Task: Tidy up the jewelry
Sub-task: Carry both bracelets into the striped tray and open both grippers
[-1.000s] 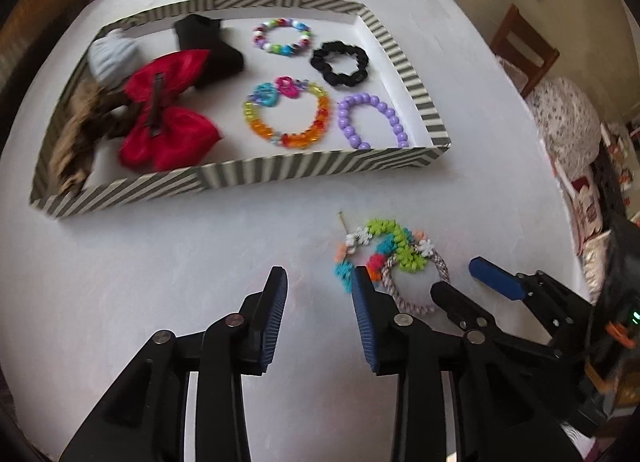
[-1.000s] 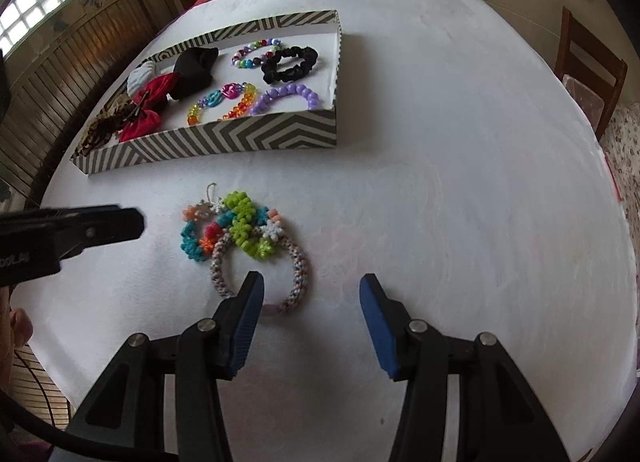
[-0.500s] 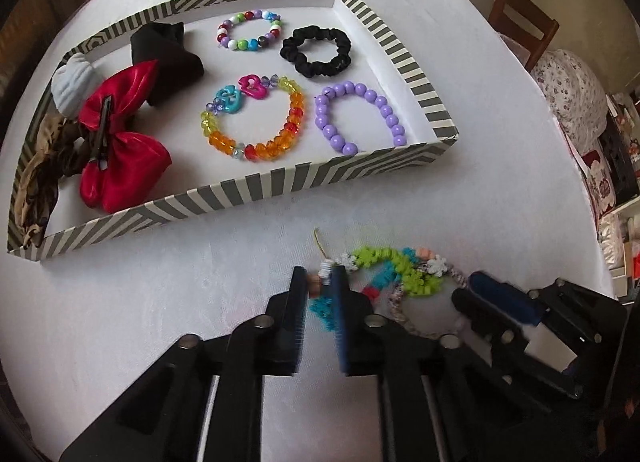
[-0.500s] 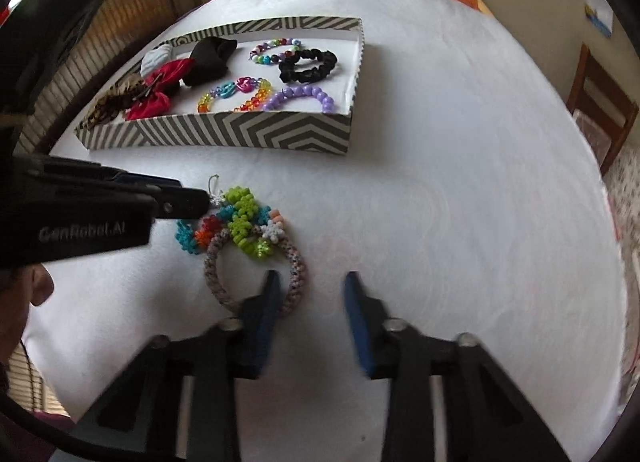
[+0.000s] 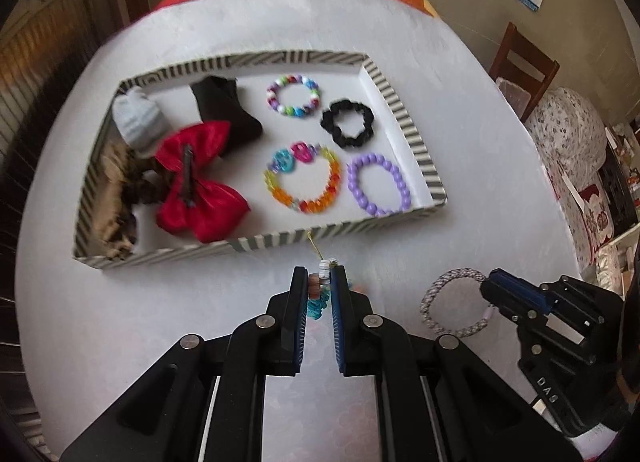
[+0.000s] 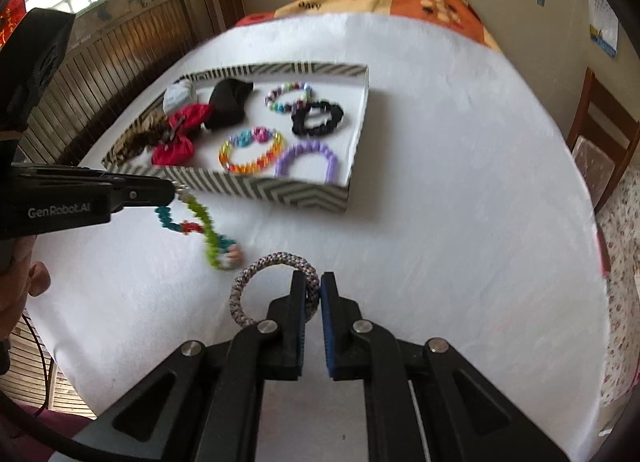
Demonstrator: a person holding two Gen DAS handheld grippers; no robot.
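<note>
Jewelry, two loose pieces, each pinched in a gripper above the white cloth-covered table [image 6: 440, 141]. Multicoloured bead-and-flower bracelet [image 6: 200, 221]: clenched at one end by the left gripper [image 5: 320, 286], whose jaws have just been closing on it; the rest of the strand hangs slack below and beyond the fingertips, its lower end seemingly just off the cloth, though blur makes that uncertain. Grey-and-pink braided cord ring [image 6: 264, 282]: gripped at its rim by the right gripper [image 6: 314, 290], jaws likewise just closed on it, the loop standing out to the left of the fingers. Ahead of both tools, a shallow grey-and-white striped cardboard tray [image 5: 400, 109] holds a red satin bow [image 5: 196, 189], a black fabric bow [image 5: 224, 113], a black scrunchie [image 5: 348, 123], a lilac bead bracelet [image 5: 378, 183], an orange and yellow chain-link bracelet [image 5: 304, 181] and a small mixed-colour bead bracelet [image 5: 294, 95].
</note>
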